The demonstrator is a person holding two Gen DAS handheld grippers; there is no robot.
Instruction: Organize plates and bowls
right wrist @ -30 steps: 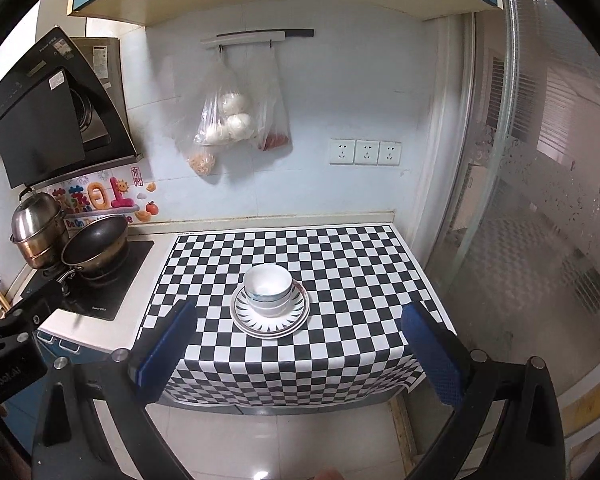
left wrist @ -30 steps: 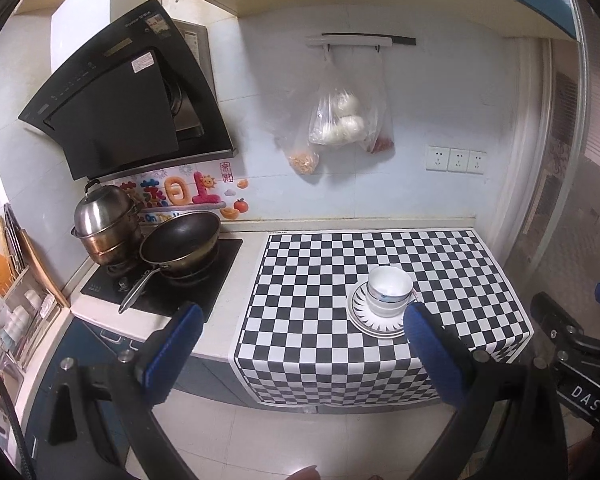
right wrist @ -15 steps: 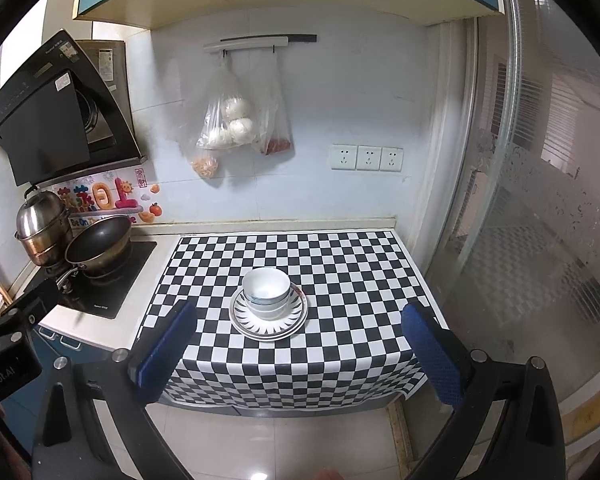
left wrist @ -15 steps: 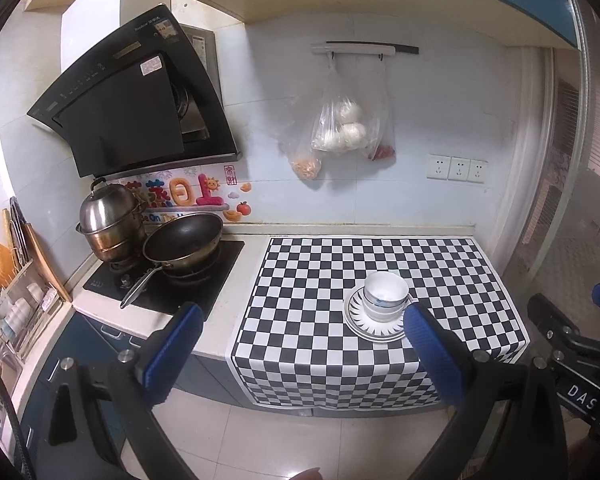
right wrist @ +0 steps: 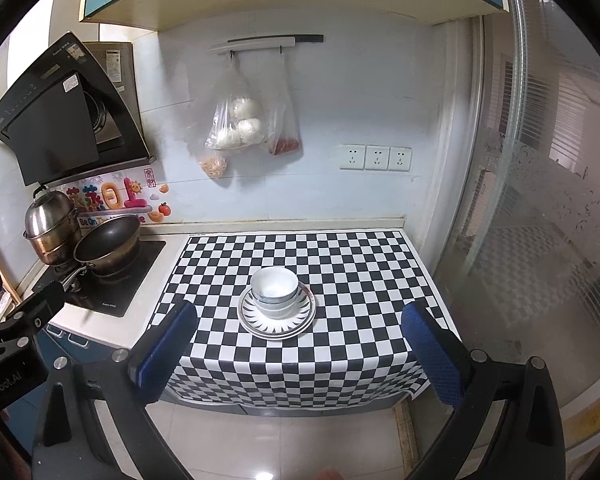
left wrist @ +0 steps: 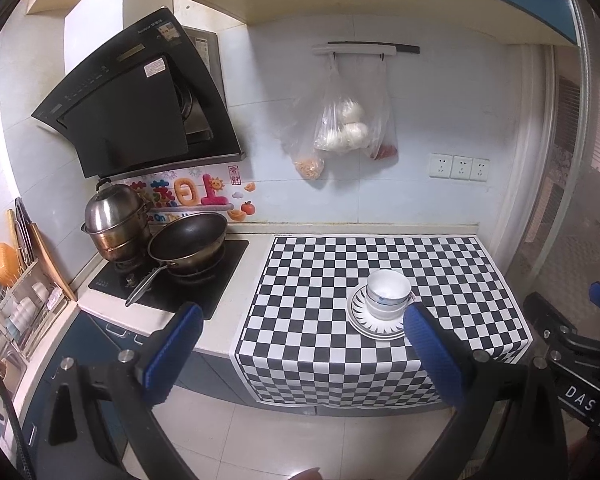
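Stacked white bowls (left wrist: 387,293) (right wrist: 275,291) sit on stacked patterned plates (left wrist: 360,319) (right wrist: 252,322) on the checkered cloth (left wrist: 324,280) (right wrist: 340,264) over the counter. My left gripper (left wrist: 300,350) is open and empty, held off the counter's front edge, well short of the stack. My right gripper (right wrist: 298,346) is open and empty, also in front of the counter, with the stack centred beyond its fingers. Part of the right gripper shows at the right of the left wrist view (left wrist: 572,340).
A stove (left wrist: 172,280) with a black pan (left wrist: 188,240) and steel pot (left wrist: 116,220) stands to the left. A dish rack (left wrist: 16,308) is at far left. Plastic bags (right wrist: 244,128) hang on the wall. A glass door (right wrist: 540,220) is at right.
Both grippers have drawn back and risen a little from the counter; the stack looks smaller and lower. The bowls and plates have not moved.
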